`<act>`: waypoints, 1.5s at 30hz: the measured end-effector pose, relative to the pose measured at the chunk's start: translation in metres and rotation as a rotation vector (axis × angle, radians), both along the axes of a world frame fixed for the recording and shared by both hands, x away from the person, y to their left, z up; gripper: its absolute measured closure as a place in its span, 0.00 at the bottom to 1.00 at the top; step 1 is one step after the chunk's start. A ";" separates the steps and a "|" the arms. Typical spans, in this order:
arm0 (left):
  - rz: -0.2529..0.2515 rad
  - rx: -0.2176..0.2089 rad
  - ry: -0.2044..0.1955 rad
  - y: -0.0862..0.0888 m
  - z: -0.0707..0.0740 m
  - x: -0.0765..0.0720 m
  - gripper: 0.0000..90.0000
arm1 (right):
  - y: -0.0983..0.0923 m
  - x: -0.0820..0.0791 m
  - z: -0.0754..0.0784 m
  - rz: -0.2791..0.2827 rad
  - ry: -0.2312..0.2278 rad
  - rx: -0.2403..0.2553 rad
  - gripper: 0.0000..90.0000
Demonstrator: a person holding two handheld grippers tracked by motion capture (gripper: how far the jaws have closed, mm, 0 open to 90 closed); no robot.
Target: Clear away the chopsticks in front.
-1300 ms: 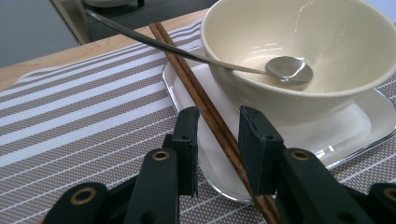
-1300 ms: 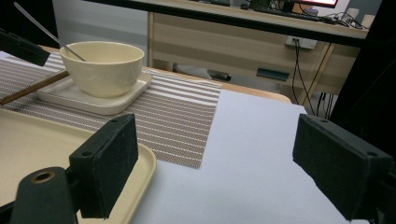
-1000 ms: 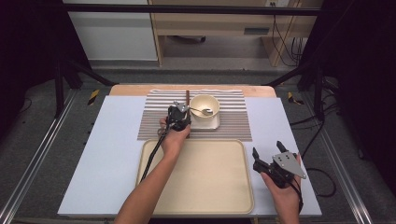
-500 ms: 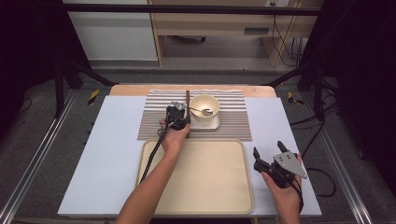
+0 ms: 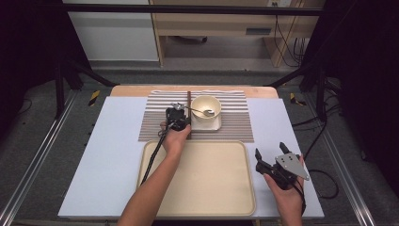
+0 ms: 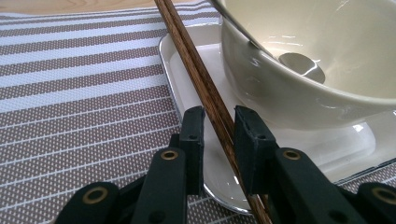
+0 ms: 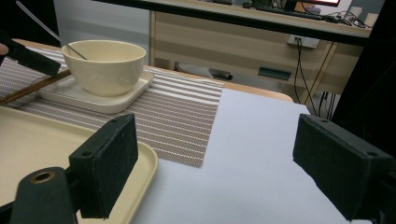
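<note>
Closing left gripper (image 6: 219, 135) around chopsticks (image 6: 201, 79), pads not yet pressing; right gripper (image 7: 215, 163) spread wide, empty.

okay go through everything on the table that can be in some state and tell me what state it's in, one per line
Left gripper: fingers have just been closing around the chopsticks, small gaps left.
Right gripper: open, holding nothing.
Chopsticks: lying on the square plate's edge.
Bowl: upright on the square plate.
Spoon: resting in the bowl.
Tray: nothing on it.
</note>
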State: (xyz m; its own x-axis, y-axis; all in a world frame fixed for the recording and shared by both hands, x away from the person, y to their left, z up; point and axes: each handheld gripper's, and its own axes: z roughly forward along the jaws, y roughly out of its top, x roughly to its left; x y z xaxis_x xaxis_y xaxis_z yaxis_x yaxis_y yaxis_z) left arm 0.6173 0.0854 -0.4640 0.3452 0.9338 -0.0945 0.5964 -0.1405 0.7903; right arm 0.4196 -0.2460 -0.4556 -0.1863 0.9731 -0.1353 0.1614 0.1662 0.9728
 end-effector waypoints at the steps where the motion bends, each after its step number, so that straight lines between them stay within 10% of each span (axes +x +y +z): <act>1: -0.003 -0.003 0.003 0.000 0.000 0.000 0.82 | 0.000 0.000 0.000 0.000 0.000 0.000 0.16; 45: 0.102 -0.254 0.089 0.011 -0.008 0.007 0.94 | 0.005 0.000 -0.002 0.022 0.019 -0.024 0.18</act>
